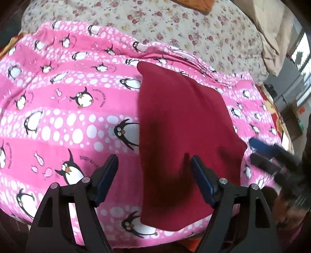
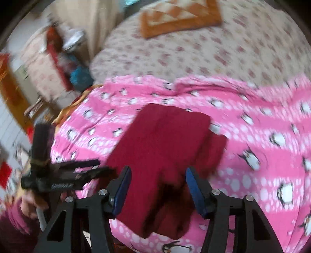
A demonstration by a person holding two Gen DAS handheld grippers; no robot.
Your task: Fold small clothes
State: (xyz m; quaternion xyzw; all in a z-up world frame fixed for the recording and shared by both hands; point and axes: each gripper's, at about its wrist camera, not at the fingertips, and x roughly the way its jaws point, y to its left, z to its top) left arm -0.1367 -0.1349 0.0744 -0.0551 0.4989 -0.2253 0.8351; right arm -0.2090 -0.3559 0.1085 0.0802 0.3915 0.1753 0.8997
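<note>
A dark red garment (image 1: 186, 124) lies folded in a long shape on the pink penguin blanket (image 1: 64, 109). My left gripper (image 1: 153, 162) hovers open over the garment's near left edge, one finger above the blanket and the other above the red cloth, with nothing gripped. In the right wrist view the garment (image 2: 165, 144) lies flat below my right gripper (image 2: 157, 172), whose blue pads stand apart and clear of the cloth. The right gripper (image 1: 254, 149) shows blurred at the garment's right side. The left gripper (image 2: 101, 166) appears blurred on the left, held by a hand in a pink sleeve (image 2: 17, 220).
The blanket (image 2: 252, 155) covers the near part of a bed with a floral sheet (image 1: 175, 23). An orange quilted cushion (image 2: 180, 17) lies at the far end. Cluttered furniture (image 2: 58, 58) stands beside the bed on the left, and a window (image 1: 303, 56) is at the right.
</note>
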